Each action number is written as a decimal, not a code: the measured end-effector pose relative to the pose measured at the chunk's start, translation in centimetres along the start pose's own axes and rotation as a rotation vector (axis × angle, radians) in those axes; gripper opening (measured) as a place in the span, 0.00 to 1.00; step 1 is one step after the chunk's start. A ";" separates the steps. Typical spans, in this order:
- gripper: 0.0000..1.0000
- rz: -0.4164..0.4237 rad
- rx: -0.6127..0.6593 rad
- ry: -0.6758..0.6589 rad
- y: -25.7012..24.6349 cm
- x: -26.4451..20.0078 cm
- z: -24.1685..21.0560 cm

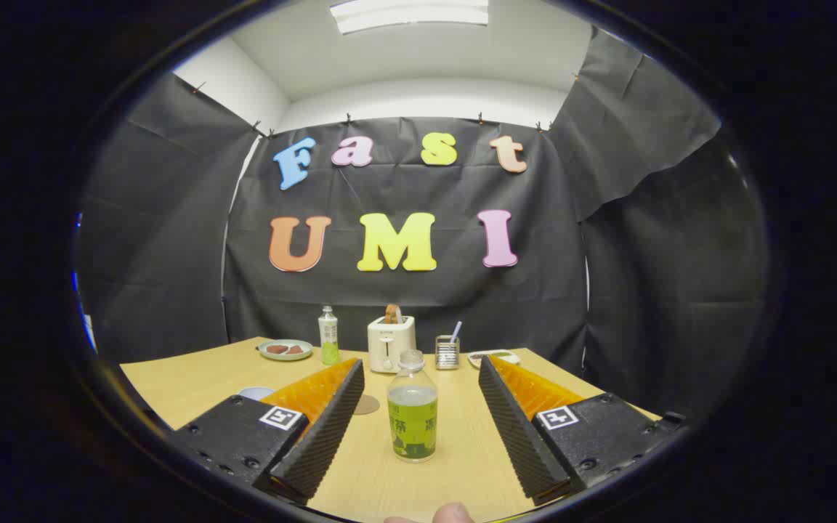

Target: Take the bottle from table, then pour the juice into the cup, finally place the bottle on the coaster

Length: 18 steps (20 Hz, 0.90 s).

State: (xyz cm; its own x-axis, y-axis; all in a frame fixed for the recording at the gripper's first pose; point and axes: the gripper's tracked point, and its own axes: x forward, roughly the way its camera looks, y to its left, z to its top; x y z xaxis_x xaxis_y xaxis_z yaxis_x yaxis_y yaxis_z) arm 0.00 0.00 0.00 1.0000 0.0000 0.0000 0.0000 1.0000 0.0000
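A clear bottle point(412, 410) with green juice and a green label stands upright on the wooden table point(193, 381), between my two fingers and touching neither. My gripper point(422, 367) is open, its ribbed black pads wide apart on either side of the bottle. A round brown coaster point(367, 404) lies flat just left of the bottle, partly hidden by the left finger point(324, 428). The pale rim of a cup point(254, 393) peeks out behind that finger's outer side.
Along the table's far edge stand a second green bottle point(328, 335), a white toaster point(391, 343), a small glass with a straw point(447, 351) and two plates point(285, 349) point(493, 357). A person's fingertip point(452, 513) shows below the fingers.
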 end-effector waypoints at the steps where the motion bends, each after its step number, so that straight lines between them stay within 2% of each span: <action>1: 1.00 0.001 0.000 0.003 0.1 0.1 -0.2; 18: 1.00 0.023 0.007 0.016 0.9 0.8 0.0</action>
State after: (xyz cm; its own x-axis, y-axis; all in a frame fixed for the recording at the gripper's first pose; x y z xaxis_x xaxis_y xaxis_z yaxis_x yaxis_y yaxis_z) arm 0.83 0.89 0.00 0.9996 0.0227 -0.0159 -0.0226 0.9997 0.0069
